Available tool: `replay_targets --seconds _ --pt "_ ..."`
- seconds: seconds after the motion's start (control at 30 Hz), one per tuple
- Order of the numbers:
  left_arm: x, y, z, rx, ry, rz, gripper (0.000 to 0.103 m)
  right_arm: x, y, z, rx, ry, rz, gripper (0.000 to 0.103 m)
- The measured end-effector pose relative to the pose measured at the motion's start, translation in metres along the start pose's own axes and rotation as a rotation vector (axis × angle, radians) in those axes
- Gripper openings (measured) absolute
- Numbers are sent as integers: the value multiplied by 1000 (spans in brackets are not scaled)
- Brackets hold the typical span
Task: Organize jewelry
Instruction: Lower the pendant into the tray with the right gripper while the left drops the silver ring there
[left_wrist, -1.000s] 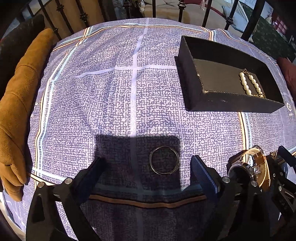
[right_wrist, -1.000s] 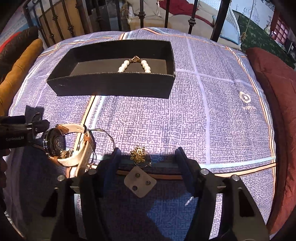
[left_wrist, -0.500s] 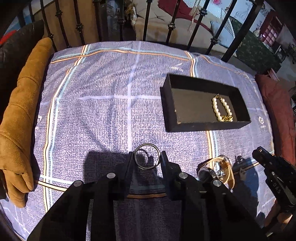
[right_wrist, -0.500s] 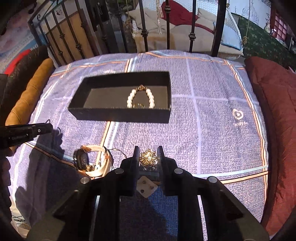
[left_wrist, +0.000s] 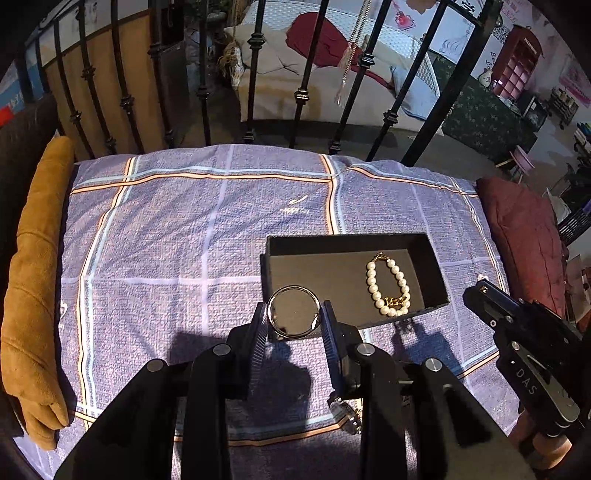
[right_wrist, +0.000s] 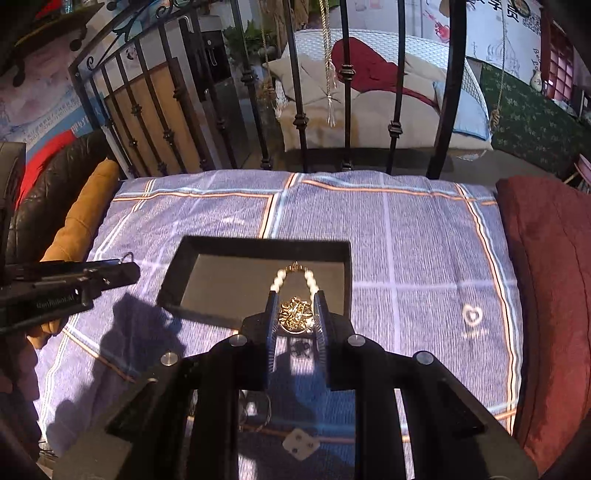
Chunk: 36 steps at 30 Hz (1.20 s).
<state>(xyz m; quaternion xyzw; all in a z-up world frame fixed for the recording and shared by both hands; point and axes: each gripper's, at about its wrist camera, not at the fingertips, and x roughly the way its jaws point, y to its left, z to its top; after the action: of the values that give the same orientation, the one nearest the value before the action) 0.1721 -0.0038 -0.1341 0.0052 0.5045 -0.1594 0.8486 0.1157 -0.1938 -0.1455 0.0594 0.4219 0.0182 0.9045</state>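
My left gripper (left_wrist: 294, 314) is shut on a silver bangle (left_wrist: 273, 317) and holds it above the near left corner of the black jewelry box (left_wrist: 432, 266). A pearl bracelet (left_wrist: 371, 288) lies in the box's right half. My right gripper (right_wrist: 295, 315) is shut on a gold flower brooch (right_wrist: 294, 318) and holds it above the near edge of the box (right_wrist: 173, 269), in front of the pearl bracelet (right_wrist: 277, 278). A watch (left_wrist: 345, 415) lies on the cloth below the left gripper, mostly hidden.
The box sits on a purple plaid cloth (left_wrist: 166, 240). A tan cushion (left_wrist: 33, 277) lies at the left, a dark red cushion (right_wrist: 546, 277) at the right, black iron railing (right_wrist: 303, 110) at the back. A white earring card (right_wrist: 301, 445) lies on the cloth.
Both grippers closed on their pieces on the cloth, lifted them and carried them toward the box. The bangle and the brooch now hang over the box's near edge.
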Motion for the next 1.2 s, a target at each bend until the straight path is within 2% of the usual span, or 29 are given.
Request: replay_targets --seconds 0.2,0.97,1.0,1.07,1.13,1.2 --pt "10 -11 14 13 -7 -12 28 10 4 17 -20 -18 11 20" --pt "43 -12 27 9 33 12 29 48 2 28 -31 26 0 20" --pt "44 -12 28 10 34 15 30 49 2 28 -32 29 -3 20" --pt "46 -11 30 9 33 18 44 52 3 29 -34 31 -3 21" --pt "46 -10 31 10 27 26 50 53 3 30 -41 33 -14 24" --pt "46 -9 32 7 30 31 57 54 3 31 -42 32 -15 32"
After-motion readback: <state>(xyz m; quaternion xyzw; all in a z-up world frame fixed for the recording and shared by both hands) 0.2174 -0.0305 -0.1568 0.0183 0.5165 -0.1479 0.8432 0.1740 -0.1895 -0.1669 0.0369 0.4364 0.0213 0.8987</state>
